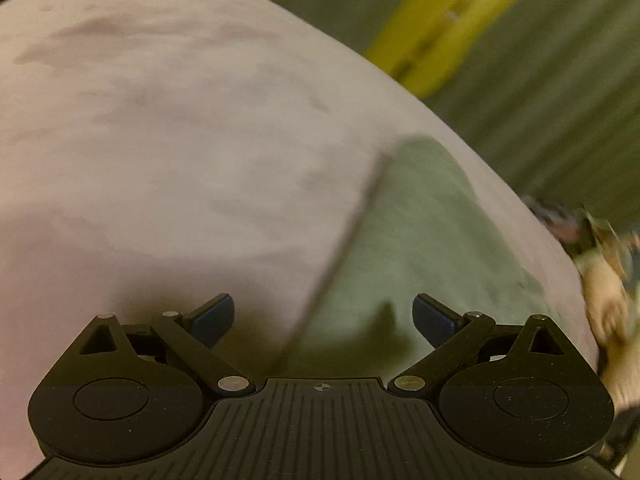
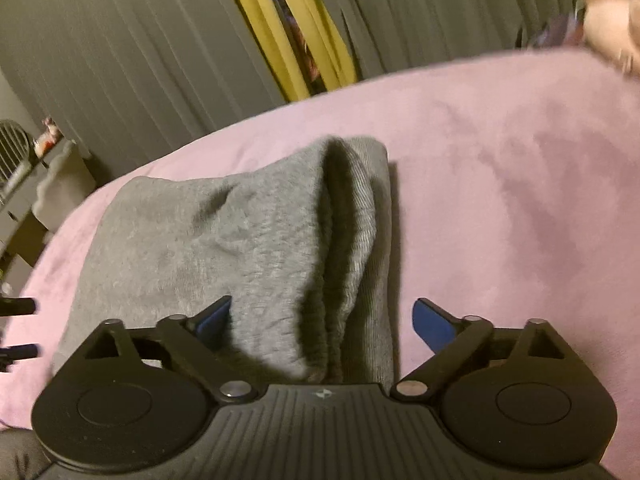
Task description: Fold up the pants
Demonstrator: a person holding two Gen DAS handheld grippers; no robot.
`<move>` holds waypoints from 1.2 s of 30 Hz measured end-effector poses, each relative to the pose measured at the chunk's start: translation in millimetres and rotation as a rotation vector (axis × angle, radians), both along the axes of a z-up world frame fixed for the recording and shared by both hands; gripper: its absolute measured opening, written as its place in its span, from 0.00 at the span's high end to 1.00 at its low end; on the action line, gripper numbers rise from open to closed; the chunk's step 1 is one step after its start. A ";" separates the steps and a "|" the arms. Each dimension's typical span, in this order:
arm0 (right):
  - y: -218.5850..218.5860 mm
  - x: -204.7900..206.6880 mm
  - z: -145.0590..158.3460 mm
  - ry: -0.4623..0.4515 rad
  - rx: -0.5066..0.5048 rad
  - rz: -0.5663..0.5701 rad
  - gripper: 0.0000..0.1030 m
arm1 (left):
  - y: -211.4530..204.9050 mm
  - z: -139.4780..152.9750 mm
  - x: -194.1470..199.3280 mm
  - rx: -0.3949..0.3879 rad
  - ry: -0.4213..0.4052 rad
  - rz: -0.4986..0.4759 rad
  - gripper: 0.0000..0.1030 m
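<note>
Grey sweatpants (image 2: pixel 248 248) lie folded into a compact bundle on a pink blanket (image 2: pixel 520 200), with the ribbed band end (image 2: pixel 360 208) doubled over along the bundle's right side and the blanket's far edge just beyond the bundle. The right gripper (image 2: pixel 322 320) hangs low over the near end of the pants with its blue-padded fingers (image 2: pixel 212 322) spread wide, one over the pants' knit and the other over bare blanket just right of the pants; nothing is pinched between them. Seen from the other side, the left gripper (image 1: pixel 323 318) also stands wide and empty, above the pants' left edge (image 1: pixel 420 240), where grey cloth meets pink; that view is blurred. A hand (image 1: pixel 608 300) shows indistinctly just off the far right of the pants. Grey curtains (image 2: pixel 120 60) and a yellow strip (image 2: pixel 280 28) hang behind the blanket.

The pants look soft, light and limp: thick fleece that should sag and unroll if lifted by one layer. The surface looks grippy rather than slick, and nothing about it is fragile. The safest hold, by the look of it, is across the full stack at the thick ribbed edge, or at two corners together, so that the fold stays intact.
</note>
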State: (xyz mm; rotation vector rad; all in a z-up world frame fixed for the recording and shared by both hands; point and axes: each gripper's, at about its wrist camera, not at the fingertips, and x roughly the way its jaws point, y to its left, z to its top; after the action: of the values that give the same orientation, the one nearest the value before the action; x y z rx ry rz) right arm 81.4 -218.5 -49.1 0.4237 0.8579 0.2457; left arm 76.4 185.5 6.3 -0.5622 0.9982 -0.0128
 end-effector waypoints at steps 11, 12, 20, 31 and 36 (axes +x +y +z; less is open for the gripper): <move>-24.2 33.2 -25.4 0.073 0.270 0.095 0.04 | -52.4 -28.7 66.8 0.009 0.007 -0.338 0.02; -24.4 35.4 -27.0 0.074 0.288 0.102 0.04 | -55.5 -33.2 71.0 0.022 0.015 -0.365 0.02; -19.4 46.6 -31.6 0.046 0.301 0.111 0.39 | -52.4 -44.6 84.6 -0.059 -0.025 -0.362 0.17; -8.2 48.8 -15.5 0.061 0.200 0.091 0.46 | -69.5 -30.5 76.2 0.022 -0.103 -0.335 0.59; -6.4 37.1 16.6 -0.013 0.187 0.104 0.52 | -73.8 -6.0 71.7 0.005 -0.167 -0.331 0.64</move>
State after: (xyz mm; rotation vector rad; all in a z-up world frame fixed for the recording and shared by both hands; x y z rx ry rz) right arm 118.6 -224.9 -32.5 0.5519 0.8480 0.4269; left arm 148.1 111.7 0.2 -0.3795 0.9184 -0.3462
